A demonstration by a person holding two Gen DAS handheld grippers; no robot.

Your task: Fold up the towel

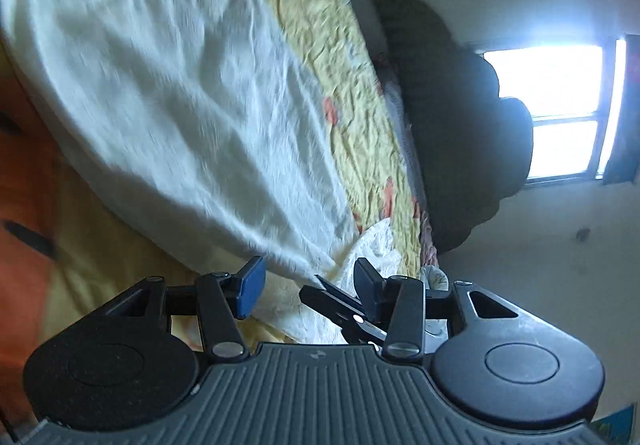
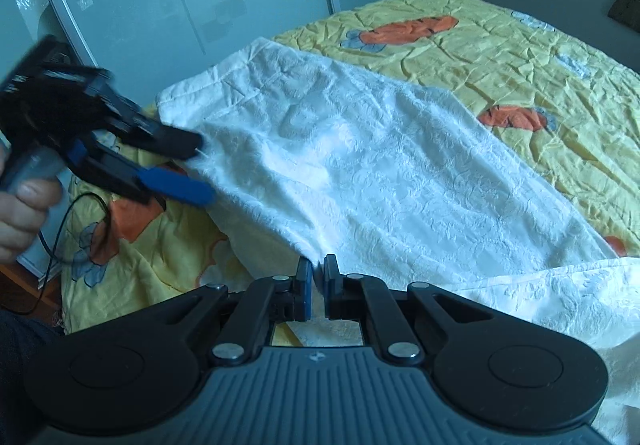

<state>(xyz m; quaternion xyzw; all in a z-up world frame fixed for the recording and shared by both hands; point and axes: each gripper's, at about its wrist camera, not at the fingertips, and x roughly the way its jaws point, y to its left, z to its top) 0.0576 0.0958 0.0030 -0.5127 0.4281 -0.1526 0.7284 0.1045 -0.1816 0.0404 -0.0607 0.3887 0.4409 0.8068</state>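
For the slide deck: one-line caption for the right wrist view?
Right gripper pinches the white towel on a yellow bedspread while the open left gripper reaches its side edge.

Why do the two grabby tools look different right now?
The right tool is shut, pinching a fold of the white towel; the left tool is open, its pads apart at the towel's edge, pressing nothing. The right tool looks sharp up close; the left tool looks blurred. Both are black with blue pads, above the yellow bedspread.

The towel [image 2: 360, 149] is white with an embossed pattern; the bedspread [image 2: 500, 57] is yellow with orange flowers; the grippers' pads [image 2: 305, 289] are blue.
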